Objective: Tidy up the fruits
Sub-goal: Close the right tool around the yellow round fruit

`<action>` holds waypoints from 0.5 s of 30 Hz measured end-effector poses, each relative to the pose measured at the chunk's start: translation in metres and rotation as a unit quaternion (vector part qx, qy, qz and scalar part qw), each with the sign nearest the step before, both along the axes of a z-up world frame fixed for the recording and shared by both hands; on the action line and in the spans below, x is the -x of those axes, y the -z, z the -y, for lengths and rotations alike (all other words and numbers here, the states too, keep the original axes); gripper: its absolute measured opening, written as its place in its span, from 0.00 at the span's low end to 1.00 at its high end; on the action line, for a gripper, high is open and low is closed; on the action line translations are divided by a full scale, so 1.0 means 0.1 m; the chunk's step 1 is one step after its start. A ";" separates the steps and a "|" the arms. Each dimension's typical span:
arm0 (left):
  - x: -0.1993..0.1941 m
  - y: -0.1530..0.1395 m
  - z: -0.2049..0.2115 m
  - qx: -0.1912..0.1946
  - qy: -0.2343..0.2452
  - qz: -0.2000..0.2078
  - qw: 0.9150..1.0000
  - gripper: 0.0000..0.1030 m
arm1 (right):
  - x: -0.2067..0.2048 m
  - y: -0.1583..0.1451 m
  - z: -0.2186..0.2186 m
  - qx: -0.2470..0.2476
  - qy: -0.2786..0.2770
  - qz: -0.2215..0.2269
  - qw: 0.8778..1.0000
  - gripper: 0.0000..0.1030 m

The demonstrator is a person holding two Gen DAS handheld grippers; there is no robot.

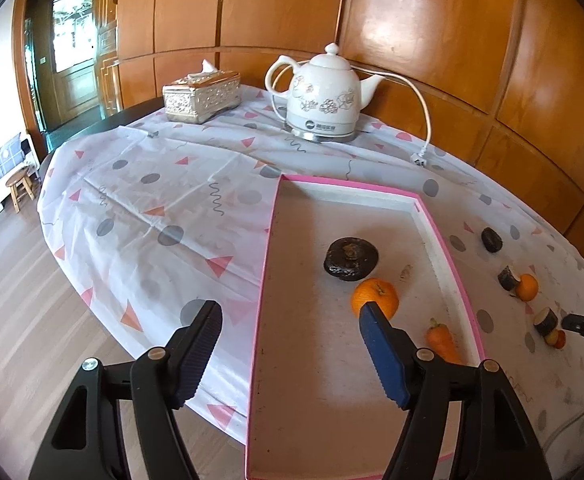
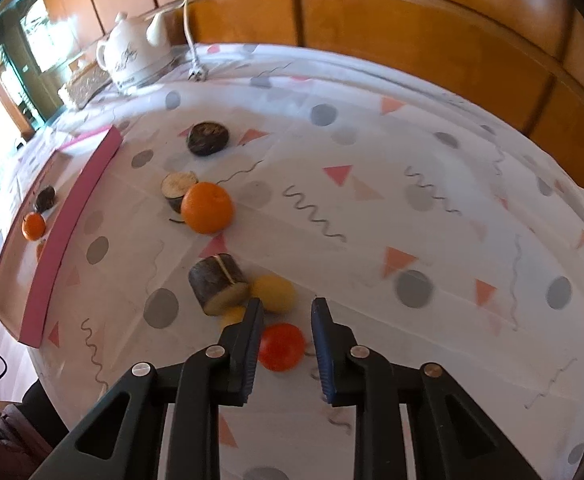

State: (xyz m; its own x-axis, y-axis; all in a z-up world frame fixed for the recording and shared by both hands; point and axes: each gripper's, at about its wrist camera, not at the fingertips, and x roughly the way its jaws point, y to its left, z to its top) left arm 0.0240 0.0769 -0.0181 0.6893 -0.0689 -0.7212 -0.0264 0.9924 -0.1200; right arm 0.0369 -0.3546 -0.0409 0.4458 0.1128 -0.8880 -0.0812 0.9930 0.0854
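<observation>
Left gripper (image 1: 290, 308): released, jaws wide, nothing between them. It hangs over the near left part of the pink-rimmed tray (image 1: 266, 248), one fingertip over the patterned cloth (image 1: 152, 208) outside the rim.

Tray contents: a dark round fruit (image 1: 351, 259), an orange (image 1: 375, 294) just near of it, and a carrot (image 1: 441, 340) by the right wall.

Right gripper (image 2: 288, 306): clenched to a narrow gap and holding nothing. A red fruit (image 2: 286, 346) lies on the cloth beneath the gap, and the pads do not appear to press on it.

Still loose on the cloth, right of the tray:
- a yellow fruit (image 2: 274, 292) just beyond the red one
- a cut dark piece (image 2: 218, 284) touching the yellow fruit
- farther off, a second orange (image 2: 207, 207) against another dark piece (image 2: 178, 184)
- farthest, a dark round one (image 2: 208, 138)

Judged stage: roughly half sorted; the red fruit looks like the next pick.

Risks:
- With the jaws this narrow, lowering without reopening would set the fingertips on top of the red fruit. It is round and smooth, so it could squirt out toward the near table edge.
- The left finger sits close to the yellow fruit and the cut piece. Spreading or descending there may knock them and start a roll.
- The tray wall is low, so a fruit released from height could bounce over it.
</observation>
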 end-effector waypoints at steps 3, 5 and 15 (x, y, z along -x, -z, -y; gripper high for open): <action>0.02 -0.01 0.01 0.000 0.003 0.002 1.000 0.72 | -0.07 0.07 -0.07 0.010 -0.006 -0.010 1.000 0.23; 0.02 0.00 0.01 0.001 0.002 0.002 1.000 0.72 | -0.10 0.09 -0.08 0.012 -0.004 -0.008 1.000 0.22; 0.02 0.00 -0.03 0.009 -0.004 0.000 1.000 0.72 | -0.23 0.15 -0.09 0.012 0.000 -0.026 1.000 0.30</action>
State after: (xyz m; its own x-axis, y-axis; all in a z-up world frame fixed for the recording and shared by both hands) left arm 0.0224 0.0798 -0.0180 0.6893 -0.0769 -0.7204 -0.0339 0.9898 -0.1381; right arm 0.0597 -0.3454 -0.0558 0.3988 0.0912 -0.9125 -0.0771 0.9949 0.0657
